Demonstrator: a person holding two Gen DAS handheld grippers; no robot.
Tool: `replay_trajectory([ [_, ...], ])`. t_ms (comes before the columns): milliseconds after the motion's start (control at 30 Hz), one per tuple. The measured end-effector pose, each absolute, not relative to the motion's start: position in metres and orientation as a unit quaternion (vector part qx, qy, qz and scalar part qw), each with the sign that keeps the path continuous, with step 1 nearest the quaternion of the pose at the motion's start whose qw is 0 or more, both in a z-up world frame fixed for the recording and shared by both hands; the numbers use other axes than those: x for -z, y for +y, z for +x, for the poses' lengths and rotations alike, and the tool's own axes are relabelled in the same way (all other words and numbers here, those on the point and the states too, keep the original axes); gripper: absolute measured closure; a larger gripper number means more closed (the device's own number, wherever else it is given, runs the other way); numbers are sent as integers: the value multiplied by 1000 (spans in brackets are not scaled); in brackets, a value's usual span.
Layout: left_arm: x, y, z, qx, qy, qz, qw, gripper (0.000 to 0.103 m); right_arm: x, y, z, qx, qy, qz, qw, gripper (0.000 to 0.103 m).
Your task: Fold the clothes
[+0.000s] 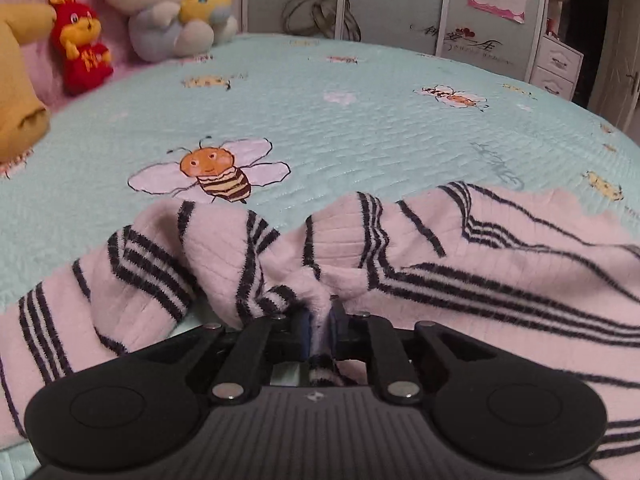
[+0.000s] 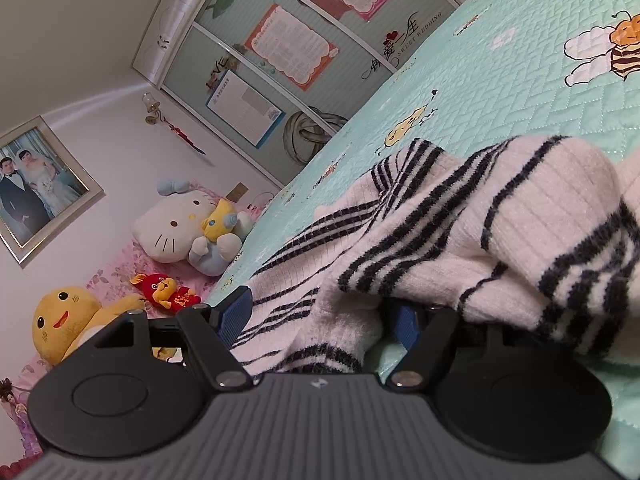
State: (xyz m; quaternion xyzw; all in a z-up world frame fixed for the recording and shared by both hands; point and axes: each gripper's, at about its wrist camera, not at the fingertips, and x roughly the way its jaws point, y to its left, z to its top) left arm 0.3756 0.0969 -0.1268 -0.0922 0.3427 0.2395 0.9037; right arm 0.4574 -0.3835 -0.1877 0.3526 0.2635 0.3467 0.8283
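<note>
With the left gripper pinching the rumpled pink, black-striped fuzzy knit sweater on the mint quilted bed and the right gripper standing wide around a fold, the thick knit may slip out.

A mint-green quilted bedspread printed with cartoon bees spreads ahead of the left gripper, one large bee just ahead and slightly left. Far ahead to the left, against a pink floral cover, sit a white cat plush, a small red plush and a yellow plush. Straight ahead beyond the bed stands a wardrobe with paper sheets stuck on its doors; white drawers stand far right. From the right gripper, a framed wedding photo hangs on the wall at upper left.
</note>
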Motion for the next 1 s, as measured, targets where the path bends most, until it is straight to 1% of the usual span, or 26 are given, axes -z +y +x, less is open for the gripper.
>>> replay_trajectory([
  [67,126,88,377,-245,348,-63,903,88,188,-384,457,-347,264,354,827,30],
  [133,123,80,379,-250,358,-30,899,78,188,-385,457,-348,264,357,826,30],
  [167,120,80,376,-257,359,-33,897,68,188,-385,456,-348,264,358,825,30],
  [233,113,80,371,-270,359,-40,892,52,189,-386,456,-348,264,360,824,30],
  [267,108,78,363,-278,352,-52,892,49,189,-387,456,-349,264,361,824,30],
  [300,104,76,354,-286,346,-64,891,43,189,-387,455,-349,264,362,823,30],
  [333,100,73,344,-303,344,-71,886,39,189,-387,455,-349,265,363,822,30],
  [400,94,60,324,-334,350,-82,871,40,190,-388,455,-350,265,365,821,30],
  [433,91,50,313,-320,347,-95,876,40,190,-388,455,-350,265,366,821,30],
  [533,94,11,291,-201,367,-109,902,40,190,-388,455,-350,266,367,820,30],
  [600,108,-16,288,-130,400,-97,902,40,189,-388,455,-350,266,368,819,30],
  [667,123,-39,287,-97,413,-73,903,37,189,-388,455,-350,267,369,818,30],
  [700,128,-44,287,-112,402,-56,907,28,189,-388,455,-350,267,369,818,30],
  [733,133,-42,287,-123,393,-65,909,19,189,-388,455,-350,267,369,818,30],
  [767,137,-40,287,-135,384,-75,910,17,189,-388,455,-350,268,370,818,30],
  [800,138,-38,288,-143,380,-87,910,16,190,-389,456,-350,268,370,818,30],
  [933,132,-47,298,-170,396,-81,899,13,189,-389,456,-350,269,368,818,30],
  [967,129,-47,300,-177,404,-84,894,13,189,-388,456,-350,269,367,819,30],
  [1000,126,-48,302,-182,411,-89,889,16,189,-388,456,-349,270,367,819,30],
])
